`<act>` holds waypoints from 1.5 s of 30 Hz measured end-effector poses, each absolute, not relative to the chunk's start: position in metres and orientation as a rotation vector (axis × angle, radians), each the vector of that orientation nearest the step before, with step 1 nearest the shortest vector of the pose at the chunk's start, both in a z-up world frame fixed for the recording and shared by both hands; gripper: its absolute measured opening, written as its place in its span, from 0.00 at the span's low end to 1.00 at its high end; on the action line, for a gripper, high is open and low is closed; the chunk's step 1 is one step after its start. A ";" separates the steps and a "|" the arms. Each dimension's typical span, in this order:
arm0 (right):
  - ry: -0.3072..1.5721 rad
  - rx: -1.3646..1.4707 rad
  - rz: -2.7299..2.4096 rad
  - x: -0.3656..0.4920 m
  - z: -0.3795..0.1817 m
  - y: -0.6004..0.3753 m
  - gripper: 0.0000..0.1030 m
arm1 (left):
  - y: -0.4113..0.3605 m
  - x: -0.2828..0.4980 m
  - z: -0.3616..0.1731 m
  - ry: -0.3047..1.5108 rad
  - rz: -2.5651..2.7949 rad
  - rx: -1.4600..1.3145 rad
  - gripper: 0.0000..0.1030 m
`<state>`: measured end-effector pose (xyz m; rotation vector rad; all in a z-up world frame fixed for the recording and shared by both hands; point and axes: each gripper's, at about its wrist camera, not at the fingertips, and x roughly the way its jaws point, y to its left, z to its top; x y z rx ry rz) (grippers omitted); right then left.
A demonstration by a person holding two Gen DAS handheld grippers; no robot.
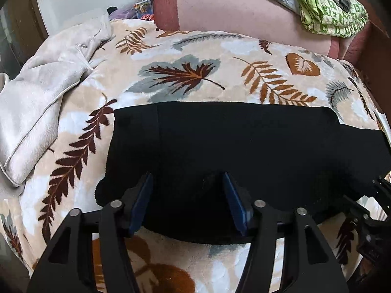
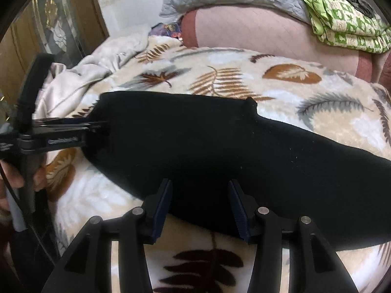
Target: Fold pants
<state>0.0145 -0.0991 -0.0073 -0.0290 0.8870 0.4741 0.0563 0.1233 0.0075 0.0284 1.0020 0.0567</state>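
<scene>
1. Left wrist view: the left claw (image 1: 187, 183) hangs spread over the black pants (image 1: 232, 146), pads clear of the cloth, pinching nothing. The pants lie flat across the leaf-print blanket (image 1: 185, 73) on the bed.
2. Right wrist view: the right claw (image 2: 200, 193) is spread too, empty, above the pants' (image 2: 220, 141) near edge. The left claw (image 2: 97, 125) sits at their far left end.
</scene>
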 end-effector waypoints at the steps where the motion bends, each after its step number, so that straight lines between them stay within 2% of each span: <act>1: 0.883 -0.035 0.482 0.013 -0.006 -0.099 0.51 | 0.123 0.056 0.007 1.001 0.055 0.023 0.61; 17: 0.853 -0.241 0.532 0.007 -0.014 -0.068 0.50 | 0.128 0.057 0.003 0.990 0.041 -0.047 0.68; 18: 0.856 -0.237 0.536 0.009 -0.014 -0.068 0.47 | 0.128 0.057 0.003 0.989 0.042 -0.045 0.68; 19: 0.856 -0.237 0.537 0.010 -0.015 -0.067 0.30 | 0.128 0.057 0.003 0.988 0.042 -0.044 0.68; 21: 0.853 -0.246 0.552 0.009 -0.014 -0.064 0.09 | 0.130 0.056 0.007 0.973 0.041 -0.065 0.68; 23: 0.838 -0.239 0.558 0.004 -0.006 -0.064 0.04 | 0.136 0.051 0.016 0.939 0.048 -0.118 0.68; 27: 0.815 -0.202 0.593 -0.012 0.009 -0.068 0.04 | 0.145 0.045 0.032 0.855 0.071 -0.161 0.68; 32: 0.879 -0.196 0.568 -0.009 -0.018 -0.061 0.05 | 0.137 0.053 0.016 0.929 0.059 -0.112 0.68; 34: 0.880 -0.144 0.576 -0.009 -0.014 -0.066 0.11 | 0.131 0.052 0.014 0.934 0.055 -0.073 0.68; 38: 0.871 -0.006 0.572 -0.010 0.005 -0.097 0.13 | 0.121 0.049 0.018 0.932 0.026 -0.054 0.68; 40: 0.854 0.020 0.527 -0.006 0.011 -0.112 0.21 | 0.110 0.047 0.022 0.932 -0.005 -0.041 0.68; 45: 0.844 0.095 0.443 0.017 0.009 -0.140 0.23 | 0.078 0.045 0.024 0.934 -0.063 -0.016 0.68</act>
